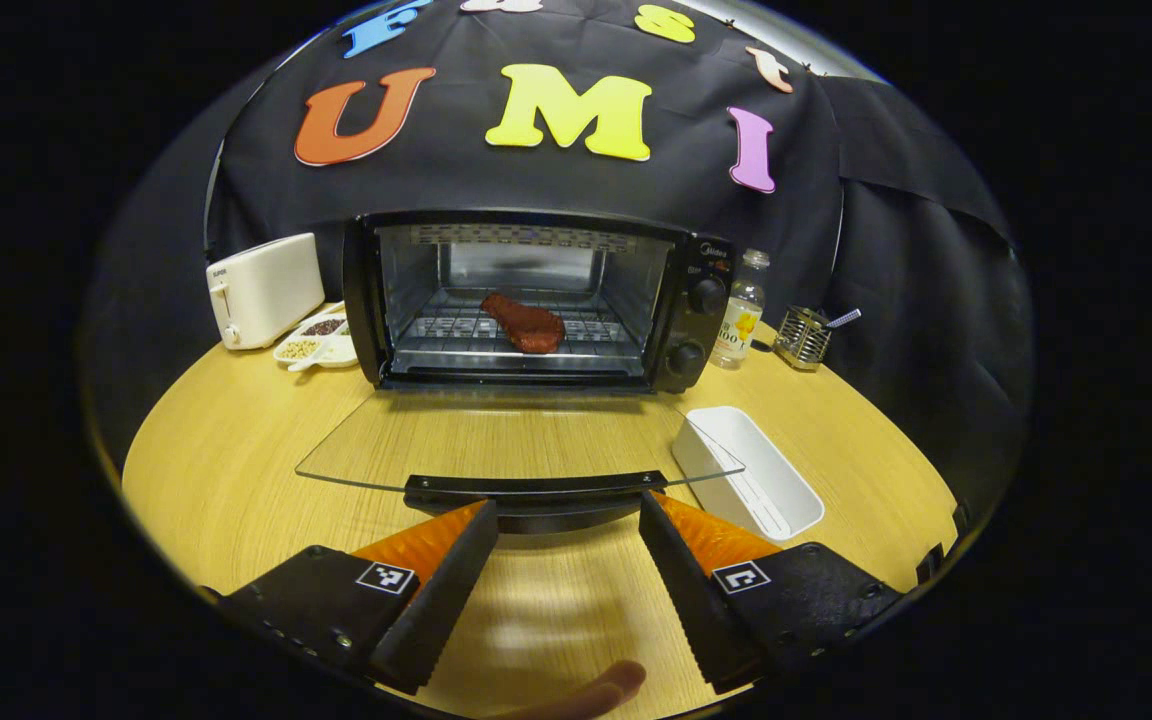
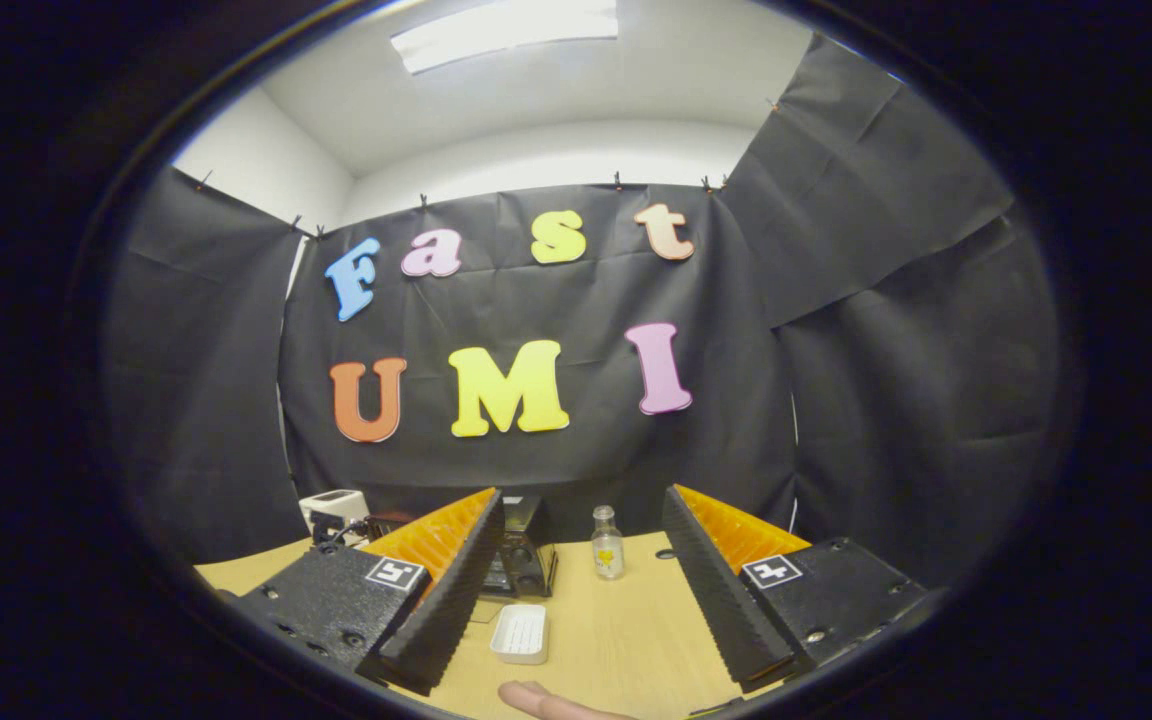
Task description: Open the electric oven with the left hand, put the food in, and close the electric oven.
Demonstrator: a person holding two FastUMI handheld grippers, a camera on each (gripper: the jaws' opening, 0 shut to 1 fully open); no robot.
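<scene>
- In the left gripper view, the oven (image 1: 526, 300) stands at 12 o'clock on the wooden table (image 1: 236, 450), with its glass door (image 1: 496, 440) folded fully down and lying flat toward the camera.
- The food, a dark red piece of meat (image 1: 524, 323), lies on the wire rack (image 1: 456, 330) inside the oven, near the middle.
- The left gripper (image 1: 562, 520) has its two fingers wide apart and holds nothing; the tips are just beside the door handle (image 1: 536, 487), one at each end of it, and I cannot tell if they touch it.
- A white tray (image 1: 751, 470) lies on the table at 3 o'clock from the door, its near-left corner under the glass edge.
- At 9 o'clock from the oven there is a white toaster (image 1: 264, 290), and before it a white divided dish (image 1: 321, 340) with seeds or beans.
- At 3 o'clock from the oven stands a small clear bottle (image 1: 741, 310), and farther right a wire holder (image 1: 804, 338).
- A fingertip (image 1: 596, 690) shows at 6 o'clock, at the bottom edge.
- In the right gripper view, the right gripper (image 2: 582, 510) is raised above the table and looks toward the booth wall; its fingers are spread open and empty.
- Between these fingers, far off, I see the bottle (image 2: 607, 542) at 12 o'clock, the white tray (image 2: 521, 633) at 7 o'clock, and part of the oven (image 2: 526, 550) behind the left finger.
</scene>
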